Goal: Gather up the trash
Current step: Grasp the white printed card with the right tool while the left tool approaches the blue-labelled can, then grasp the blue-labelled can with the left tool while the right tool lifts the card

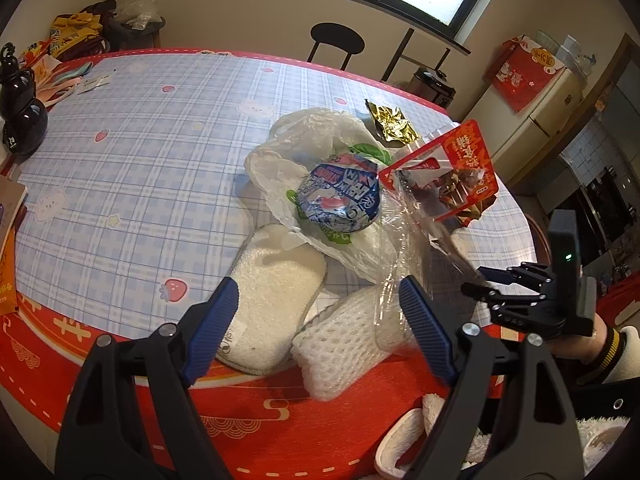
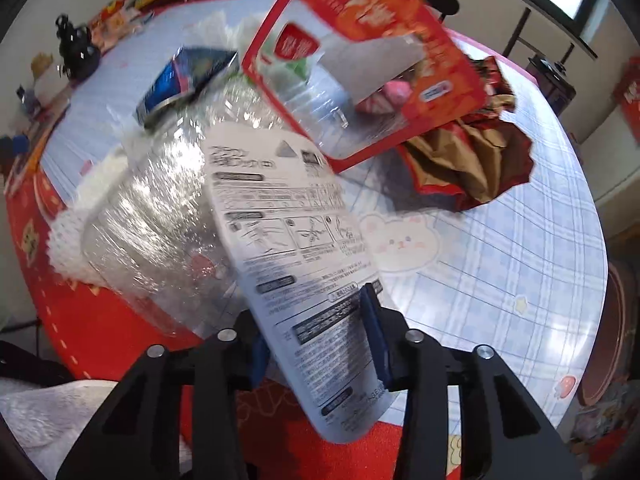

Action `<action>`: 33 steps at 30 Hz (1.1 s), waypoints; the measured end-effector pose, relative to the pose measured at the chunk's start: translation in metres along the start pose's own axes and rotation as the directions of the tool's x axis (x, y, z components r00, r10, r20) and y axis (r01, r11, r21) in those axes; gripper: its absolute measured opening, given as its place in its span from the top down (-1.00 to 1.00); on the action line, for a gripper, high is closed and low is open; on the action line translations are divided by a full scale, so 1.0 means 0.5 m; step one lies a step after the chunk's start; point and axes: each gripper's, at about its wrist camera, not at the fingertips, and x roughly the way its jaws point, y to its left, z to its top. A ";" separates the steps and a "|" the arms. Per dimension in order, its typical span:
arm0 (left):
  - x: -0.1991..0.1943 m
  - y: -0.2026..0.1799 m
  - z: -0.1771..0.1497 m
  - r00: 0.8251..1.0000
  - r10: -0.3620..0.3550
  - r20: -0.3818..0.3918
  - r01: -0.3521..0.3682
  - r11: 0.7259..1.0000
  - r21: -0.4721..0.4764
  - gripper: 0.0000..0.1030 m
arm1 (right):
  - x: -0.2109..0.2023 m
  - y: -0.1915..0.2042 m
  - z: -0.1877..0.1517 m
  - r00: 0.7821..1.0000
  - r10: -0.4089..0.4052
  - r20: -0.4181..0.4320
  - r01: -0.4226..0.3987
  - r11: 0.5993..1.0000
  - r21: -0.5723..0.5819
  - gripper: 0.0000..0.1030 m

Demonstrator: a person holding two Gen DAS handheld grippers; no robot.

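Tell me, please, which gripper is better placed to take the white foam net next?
Left. The left gripper is open, with the white foam net lying between its fingers. The right gripper is already shut on the clear wrapper with the printed label.

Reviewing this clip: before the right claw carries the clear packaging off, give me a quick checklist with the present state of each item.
1. Right claw closed on the clear packaging: ok, pads on both sides of its printed card.
2. Packaging lifted off the table: ok at the gripped end; far end cannot tell.
3. Red snack bag separate from the packaging: cannot tell, they overlap.
4. Left claw empty and open: ok.
5. White plastic bag ready to receive trash: cannot tell, mouth not visible.
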 end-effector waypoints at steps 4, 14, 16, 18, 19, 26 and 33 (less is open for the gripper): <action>0.012 -0.026 -0.002 1.000 -0.015 -0.014 0.016 1.000 0.027 -0.51 | -0.040 -0.025 -0.006 0.998 0.034 0.050 -0.037 0.998 0.056 0.44; 0.036 -0.053 -0.010 0.998 -0.034 -0.047 0.035 0.999 0.027 -0.37 | -0.084 -0.045 -0.031 0.992 0.056 0.109 -0.067 0.993 0.096 0.47; 0.039 -0.051 -0.012 0.998 -0.036 -0.051 0.037 0.999 0.017 -0.34 | -0.085 -0.040 -0.036 0.992 0.061 0.110 -0.073 0.992 0.104 0.48; 0.037 -0.046 -0.012 0.998 -0.037 -0.051 0.037 0.999 0.006 -0.33 | -0.086 -0.044 -0.039 0.991 0.066 0.114 -0.079 0.991 0.111 0.48; 0.036 -0.042 -0.011 0.998 -0.035 -0.049 0.035 0.999 0.000 -0.33 | -0.088 -0.045 -0.039 0.991 0.069 0.118 -0.082 0.990 0.113 0.48; 0.044 -0.040 0.053 1.000 -0.004 -0.014 0.004 1.000 0.022 -0.39 | -0.094 -0.059 -0.045 0.989 0.074 0.131 -0.091 0.987 0.130 0.48; 0.149 -0.107 0.146 0.994 0.106 -0.005 -0.104 0.986 0.127 -0.44 | -0.091 -0.075 -0.059 0.989 0.071 0.131 -0.092 0.982 0.163 0.48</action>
